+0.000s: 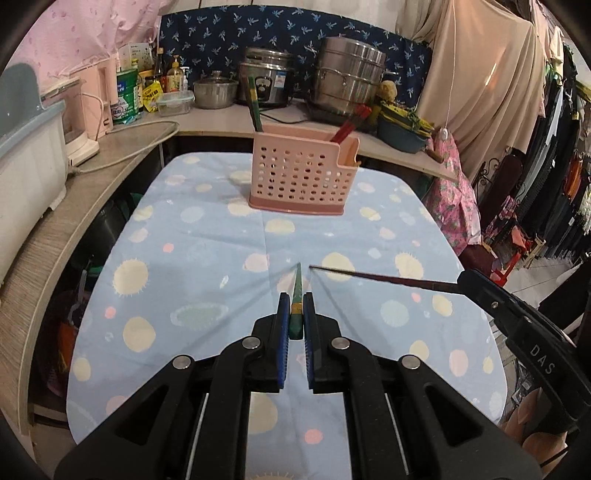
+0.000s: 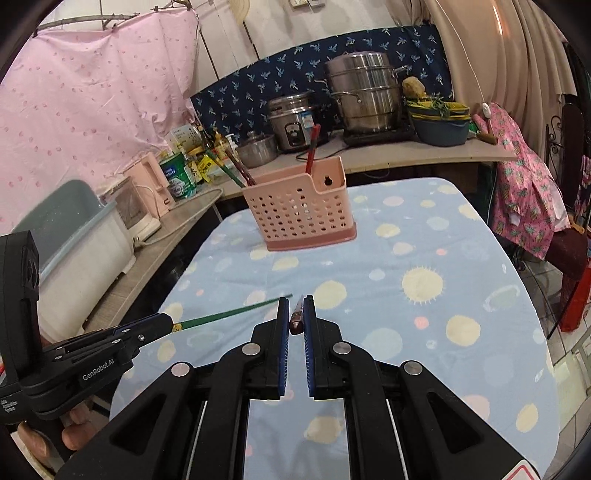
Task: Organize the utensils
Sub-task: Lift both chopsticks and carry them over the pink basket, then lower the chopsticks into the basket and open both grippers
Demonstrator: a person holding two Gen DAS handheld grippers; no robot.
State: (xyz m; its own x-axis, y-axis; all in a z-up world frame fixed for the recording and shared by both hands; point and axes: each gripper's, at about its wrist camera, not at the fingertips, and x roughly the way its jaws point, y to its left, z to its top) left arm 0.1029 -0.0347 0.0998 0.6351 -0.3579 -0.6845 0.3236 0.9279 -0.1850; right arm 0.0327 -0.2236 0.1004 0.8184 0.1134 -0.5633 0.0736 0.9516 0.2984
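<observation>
utensil basket [image 1: 299, 177]: pink, dotted with holes, darker pink base | tablecloth [image 1: 207, 258]: light blue, yellow, pink and green spots | held chopstick [image 1: 297, 295]: green, yellow band | other chopstick [image 2: 297, 314]: dark red-brown | gripper pads [image 1: 283, 325]: blue, black frame | backdrop cloth [image 1: 229, 33]: navy, pale blue sprigs | curtain [image 2: 92, 103]: pink, spotted

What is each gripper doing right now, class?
Left gripper: shut on a green chopstick.
Right gripper: shut on a dark red chopstick.
</observation>
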